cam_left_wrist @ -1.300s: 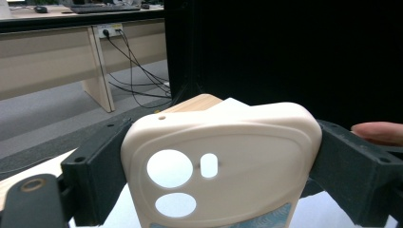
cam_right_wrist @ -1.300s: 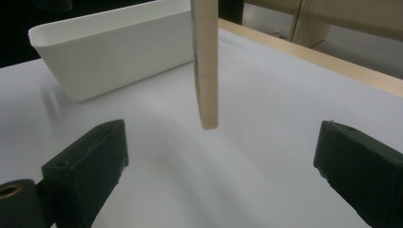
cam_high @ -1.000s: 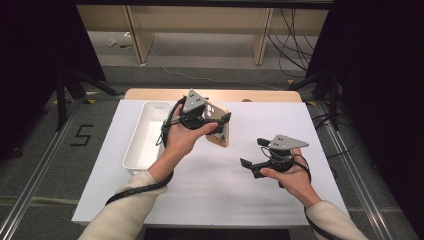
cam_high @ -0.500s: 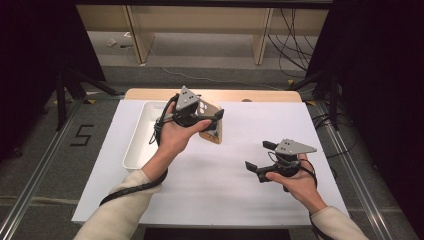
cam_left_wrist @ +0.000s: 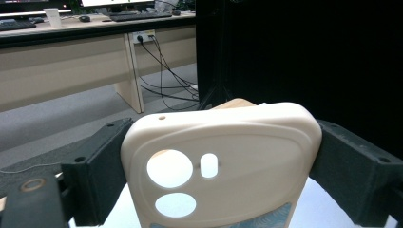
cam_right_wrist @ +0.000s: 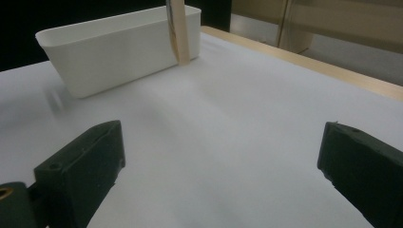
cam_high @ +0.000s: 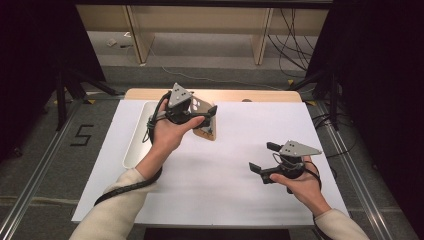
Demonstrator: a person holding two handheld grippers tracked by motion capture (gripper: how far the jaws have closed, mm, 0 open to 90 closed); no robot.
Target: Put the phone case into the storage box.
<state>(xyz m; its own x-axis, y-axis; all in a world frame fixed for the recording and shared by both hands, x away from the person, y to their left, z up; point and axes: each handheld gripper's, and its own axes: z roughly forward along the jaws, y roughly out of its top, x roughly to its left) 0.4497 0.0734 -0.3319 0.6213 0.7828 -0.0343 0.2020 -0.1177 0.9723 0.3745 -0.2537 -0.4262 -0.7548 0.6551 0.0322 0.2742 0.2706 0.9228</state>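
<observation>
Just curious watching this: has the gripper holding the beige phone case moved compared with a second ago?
Barely. The left gripper with the phone case has edged slightly toward the table's far edge, beside the white tray.

Wooden table (cam_high: 260,95) w/ white sheet (cam_high: 225,165) on top, white tray (cam_high: 134,145) at left edge

Phone case (cam_left_wrist: 237,166): cream, teal leaf-like print at bottom edge. Left gripper (cam_high: 200,112) and right gripper (cam_high: 262,157): black jaws, grey top plates. Bin (cam_right_wrist: 119,47): white. Table cover (cam_high: 240,175): white. Table edge (cam_high: 225,95): light wood. Sleeves: cream.
</observation>
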